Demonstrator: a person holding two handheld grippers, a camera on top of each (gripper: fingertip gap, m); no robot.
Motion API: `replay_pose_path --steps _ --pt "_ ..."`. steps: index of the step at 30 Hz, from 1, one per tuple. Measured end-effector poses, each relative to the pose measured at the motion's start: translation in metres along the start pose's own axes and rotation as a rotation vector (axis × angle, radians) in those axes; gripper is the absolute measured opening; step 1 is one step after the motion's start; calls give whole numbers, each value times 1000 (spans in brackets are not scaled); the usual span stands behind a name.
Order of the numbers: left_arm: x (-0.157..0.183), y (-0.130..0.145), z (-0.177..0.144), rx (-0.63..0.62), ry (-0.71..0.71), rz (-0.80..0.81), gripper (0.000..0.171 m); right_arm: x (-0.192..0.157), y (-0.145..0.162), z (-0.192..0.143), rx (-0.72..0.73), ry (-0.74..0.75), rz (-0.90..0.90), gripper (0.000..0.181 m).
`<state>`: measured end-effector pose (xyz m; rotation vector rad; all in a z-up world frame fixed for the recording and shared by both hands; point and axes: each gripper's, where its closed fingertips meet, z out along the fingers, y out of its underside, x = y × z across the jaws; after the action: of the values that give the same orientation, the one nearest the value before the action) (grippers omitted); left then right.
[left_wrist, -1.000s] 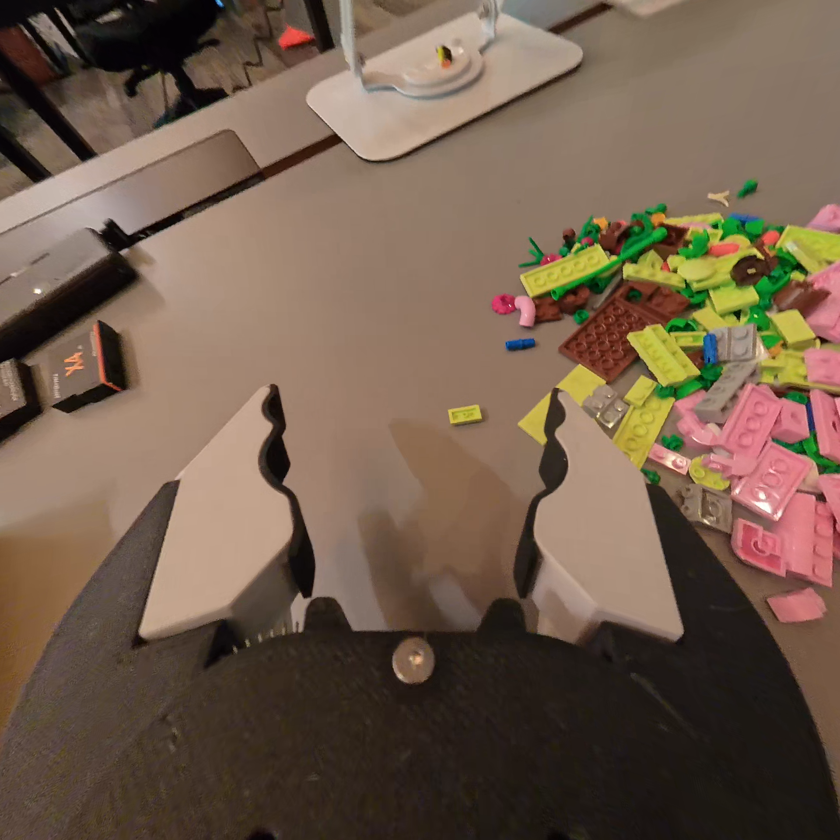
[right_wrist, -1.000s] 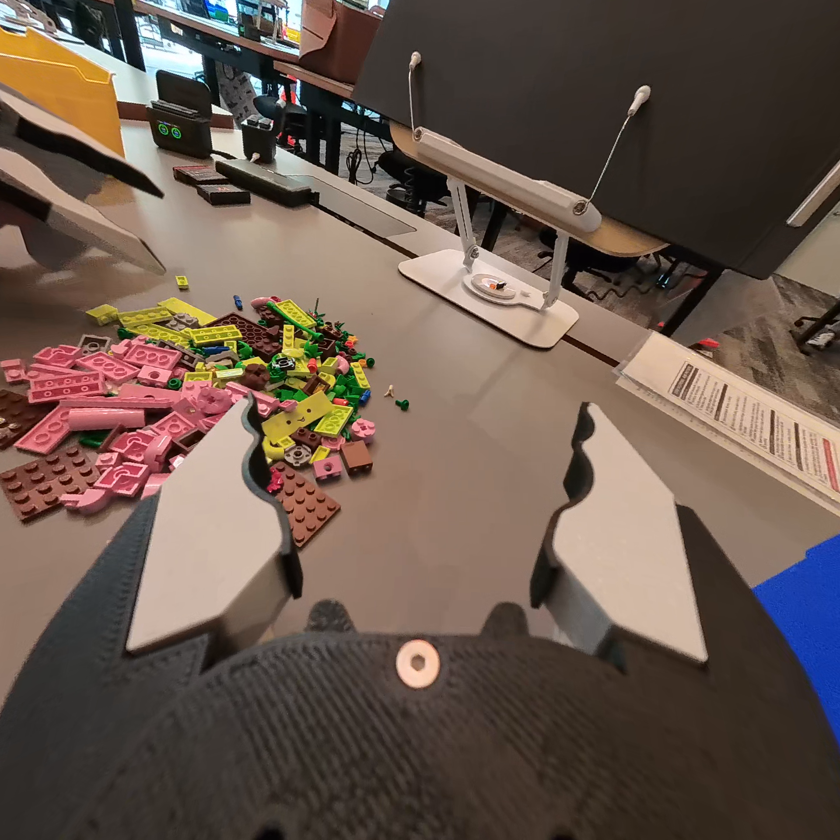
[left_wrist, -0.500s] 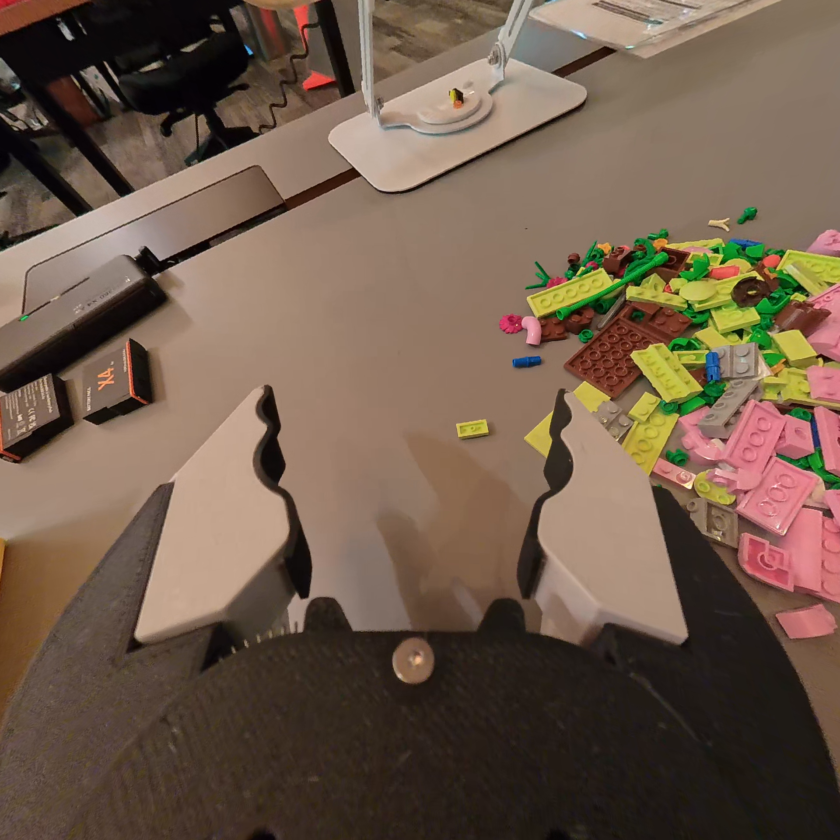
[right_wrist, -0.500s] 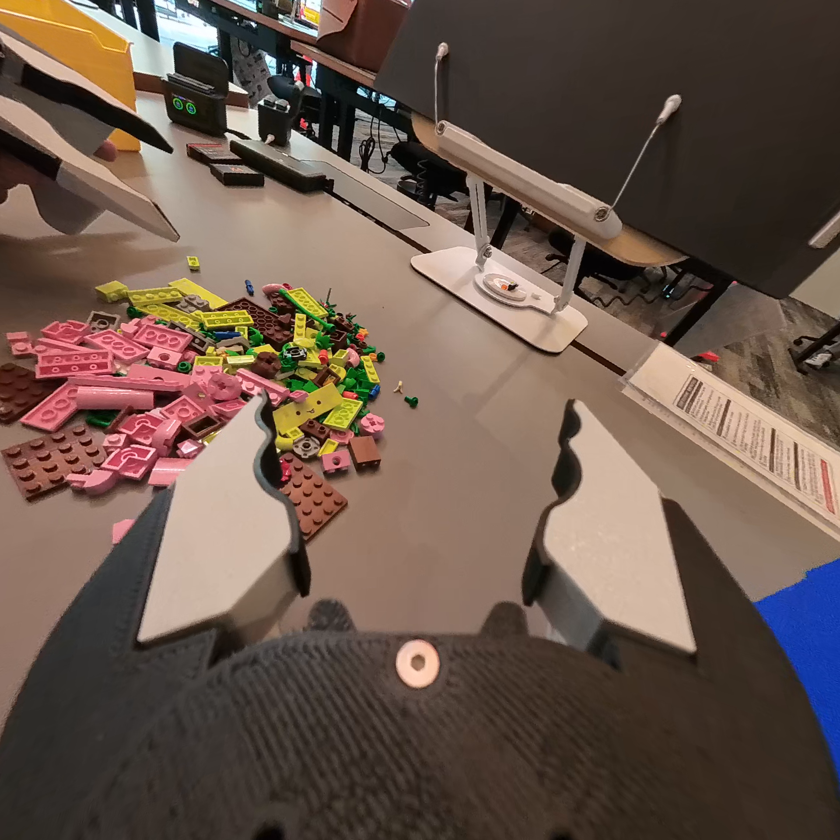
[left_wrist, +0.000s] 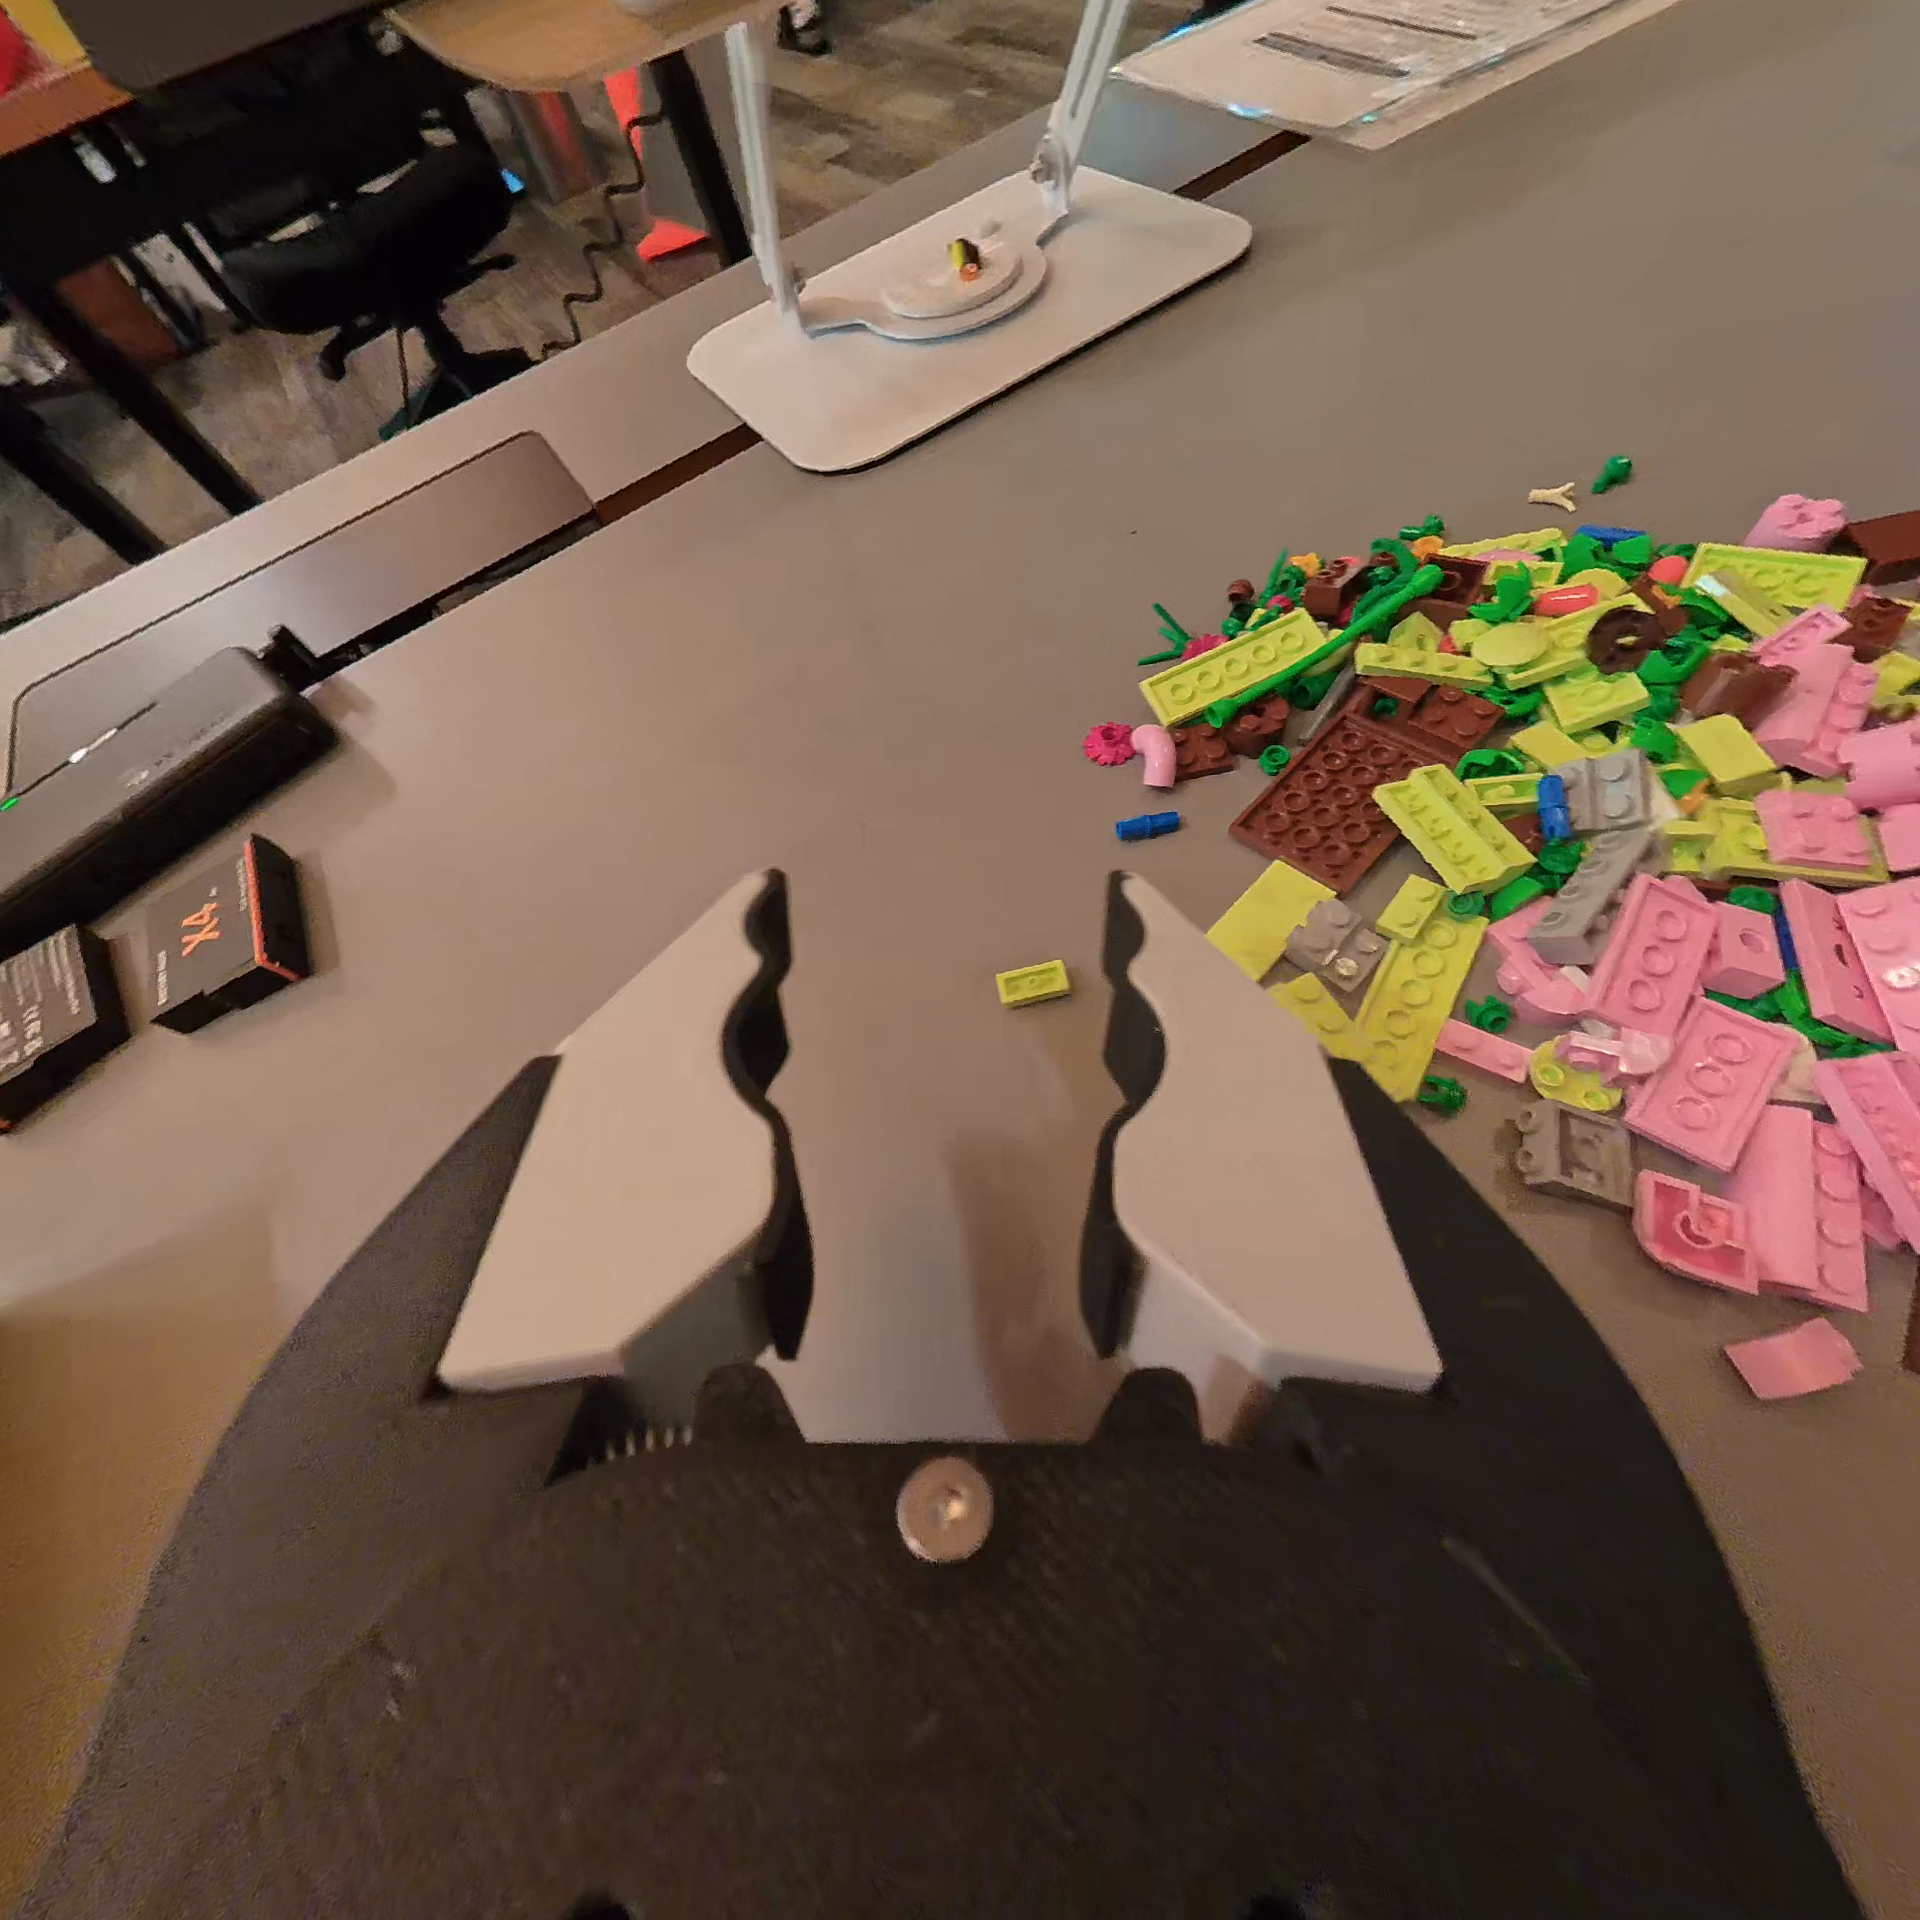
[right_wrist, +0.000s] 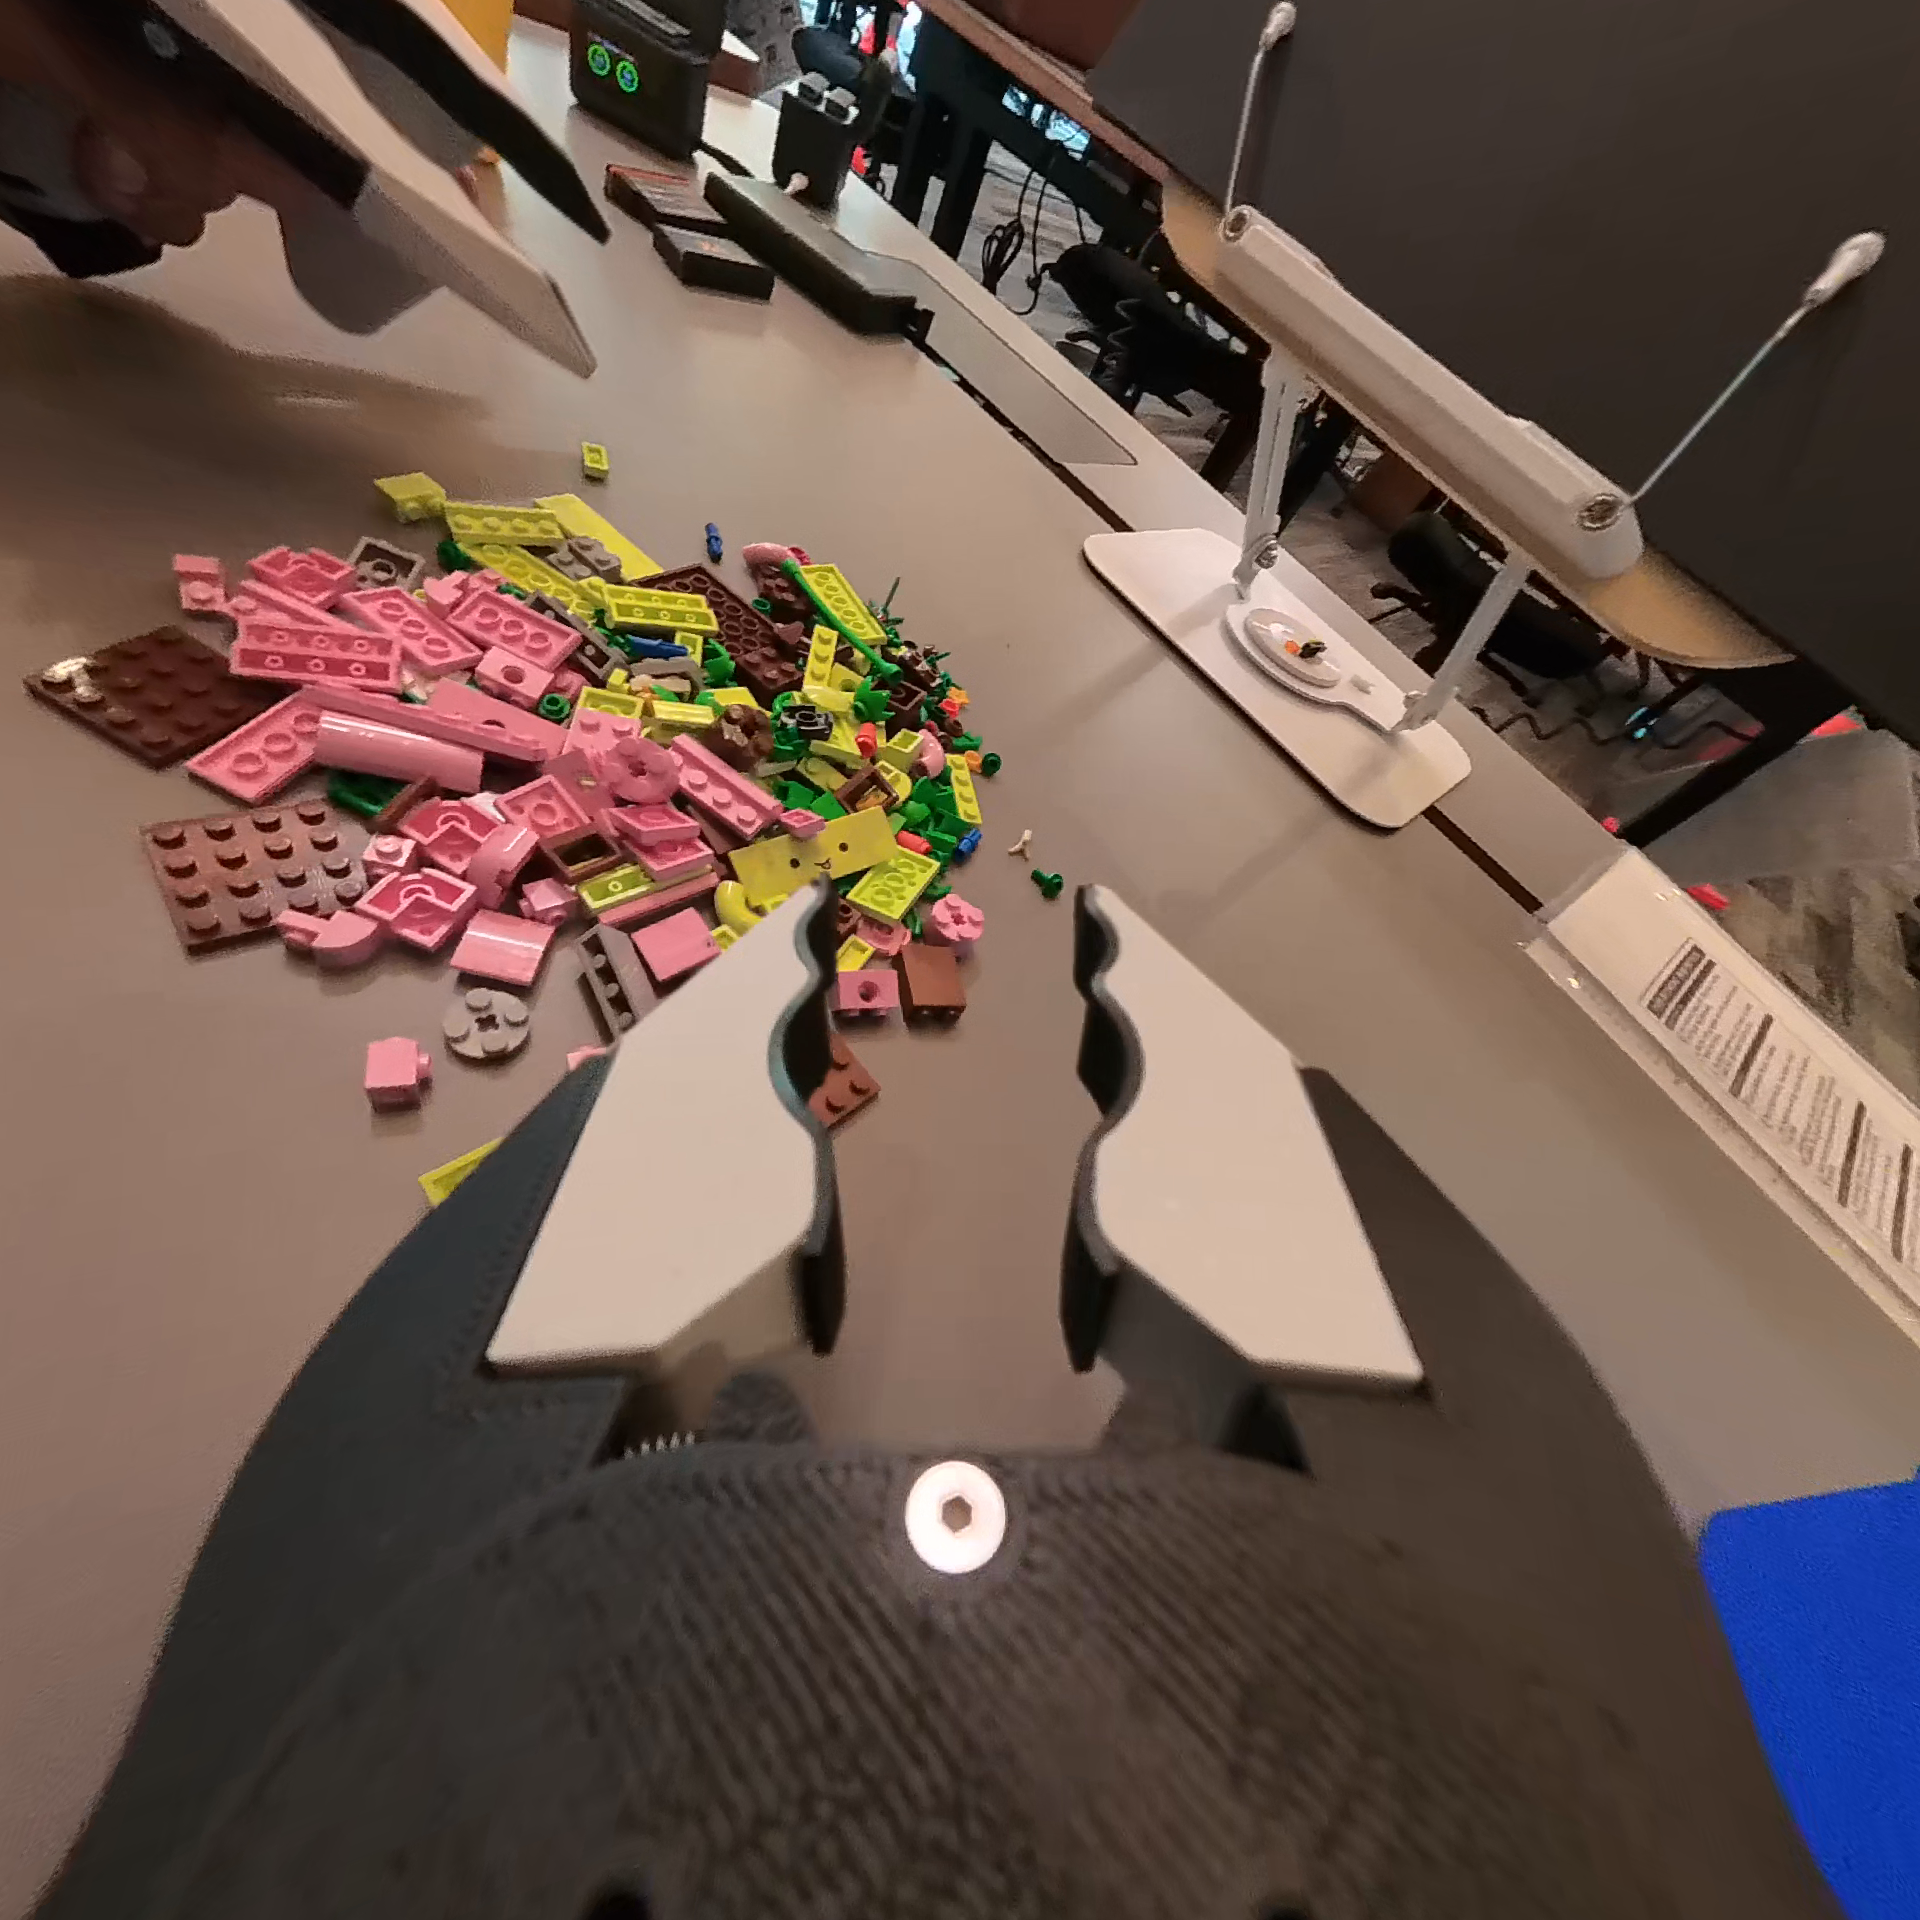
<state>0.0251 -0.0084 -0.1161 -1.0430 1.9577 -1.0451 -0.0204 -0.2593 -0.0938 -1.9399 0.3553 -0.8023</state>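
A pile of small toy bricks (left_wrist: 1621, 831), pink, lime, brown, green and grey, lies on the grey table (left_wrist: 831, 675). It also shows in the right wrist view (right_wrist: 582, 727). My left gripper (left_wrist: 943, 904) is open and empty above the table, left of the pile. A single small lime plate (left_wrist: 1033, 983) lies just inside its right finger (left_wrist: 1226, 1122). My right gripper (right_wrist: 951, 914) is open and empty above the pile's near right edge, close to a small brown brick (right_wrist: 932, 982) and a pink brick (right_wrist: 864, 992). The left gripper (right_wrist: 457, 208) shows at the upper left of the right wrist view.
A white lamp stand base (left_wrist: 966, 322) stands at the table's far edge. Black battery packs (left_wrist: 223, 951) and a black device (left_wrist: 135, 779) lie at the left. A clear sheet holder with a printed page (right_wrist: 1766, 1081) and a blue surface (right_wrist: 1818, 1662) are at the right. The single small lime plate (left_wrist: 1033, 983) lies around 4 cm away from my left fingertips. Seen from the right wrist view (right_wrist: 594, 457) as well. The pink brick (right_wrist: 864, 992) is about 6 cm from my right fingertips and 20 cm from my left.
Both grippers have narrowed their fingers but stay open. The left gripper has risen and tilted up, showing more of the far edge. The right gripper has moved closer over the pile's edge.
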Motion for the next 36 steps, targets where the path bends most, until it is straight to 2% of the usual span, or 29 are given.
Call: replay_pose_path --steps 3,6,10,11,21,26,34,36 --pt "7 -2 -1 9 25 32 42 -4 -1 0 6 -13 -23 22" --pt "9 -2 -1 9 29 55 27 -6 -2 -1 12 -22 -37 10" --pt "9 0 0 -2 29 64 2 -8 -2 -1 15 -32 -46 2" --pt "10 0 0 -2 33 66 0 -9 -3 -1 17 -33 -47 2" --pt "10 1 0 -7 41 62 0 -8 -5 -1 31 -28 -48 0" --pt "12 1 0 -5 51 71 14 -9 -2 -1 13 -31 -50 0" --pt "7 0 0 3 25 50 39 -3 0 0 4 -10 -25 29" --pt "7 0 0 4 22 54 40 -3 0 0 4 -9 -23 32"
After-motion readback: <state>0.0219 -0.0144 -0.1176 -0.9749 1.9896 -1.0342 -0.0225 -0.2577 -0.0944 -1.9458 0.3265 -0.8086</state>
